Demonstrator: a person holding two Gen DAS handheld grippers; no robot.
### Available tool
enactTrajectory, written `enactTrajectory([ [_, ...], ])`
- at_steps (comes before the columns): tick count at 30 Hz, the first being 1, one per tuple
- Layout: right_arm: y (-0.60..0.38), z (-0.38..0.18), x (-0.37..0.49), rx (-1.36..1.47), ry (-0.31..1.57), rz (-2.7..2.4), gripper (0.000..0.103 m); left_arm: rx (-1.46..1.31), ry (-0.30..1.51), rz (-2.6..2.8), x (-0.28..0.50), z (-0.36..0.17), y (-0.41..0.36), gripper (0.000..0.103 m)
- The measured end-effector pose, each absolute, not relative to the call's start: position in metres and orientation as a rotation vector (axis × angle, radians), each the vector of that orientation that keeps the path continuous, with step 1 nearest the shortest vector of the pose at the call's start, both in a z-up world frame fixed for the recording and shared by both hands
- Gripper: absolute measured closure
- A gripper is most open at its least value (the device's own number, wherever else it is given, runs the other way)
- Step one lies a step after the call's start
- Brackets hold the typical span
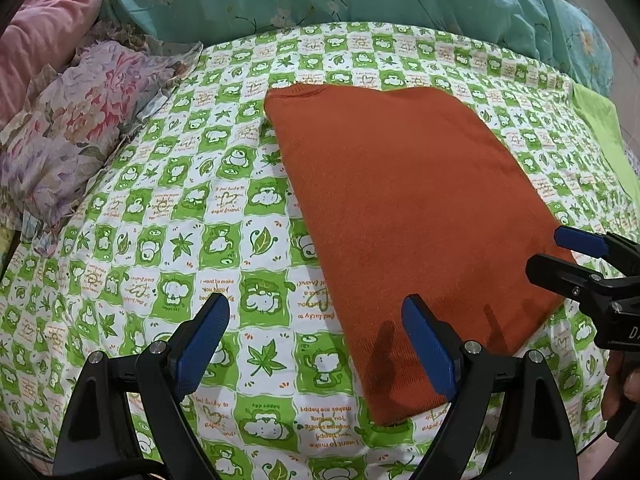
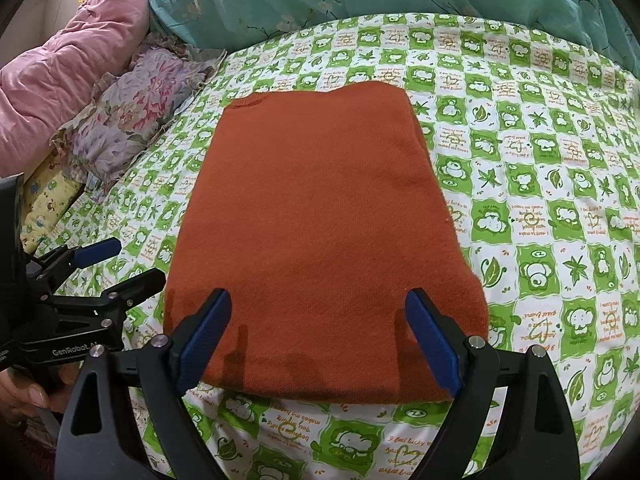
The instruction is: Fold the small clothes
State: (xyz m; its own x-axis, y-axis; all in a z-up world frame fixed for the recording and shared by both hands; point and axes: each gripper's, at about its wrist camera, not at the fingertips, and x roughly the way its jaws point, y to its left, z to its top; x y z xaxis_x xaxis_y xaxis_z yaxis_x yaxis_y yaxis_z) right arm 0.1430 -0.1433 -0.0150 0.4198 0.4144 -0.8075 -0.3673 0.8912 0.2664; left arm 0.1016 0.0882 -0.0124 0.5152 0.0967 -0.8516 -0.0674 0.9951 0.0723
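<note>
The orange garment (image 2: 320,236) lies folded into a neat rectangle on the bed (image 2: 532,208), apparently finished, with left gripper (image 1: 316,344) and right gripper (image 2: 320,340) both wide and empty.

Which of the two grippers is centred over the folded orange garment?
The right gripper: both open fingers frame the orange garment. The left gripper sits at its left edge, mostly over the green bedsheet.

Black plastic left gripper (image 1: 316,344) with ribbed blue finger pads (image 1: 208,340), silver pivot screws, matching black right gripper (image 2: 320,340), white "GenRobot" lettering at lower left, bare-skinned hand (image 2: 28,396) there
</note>
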Motion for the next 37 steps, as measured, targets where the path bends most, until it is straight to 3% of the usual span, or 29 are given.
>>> enactTrajectory([
  [37, -0.1462, -0.005, 0.1484, 0.081, 0.981, 0.478, 0.014, 0.011, 1.0, 0.125, 0.1002, -0.0034, 0.0887, 0.014],
])
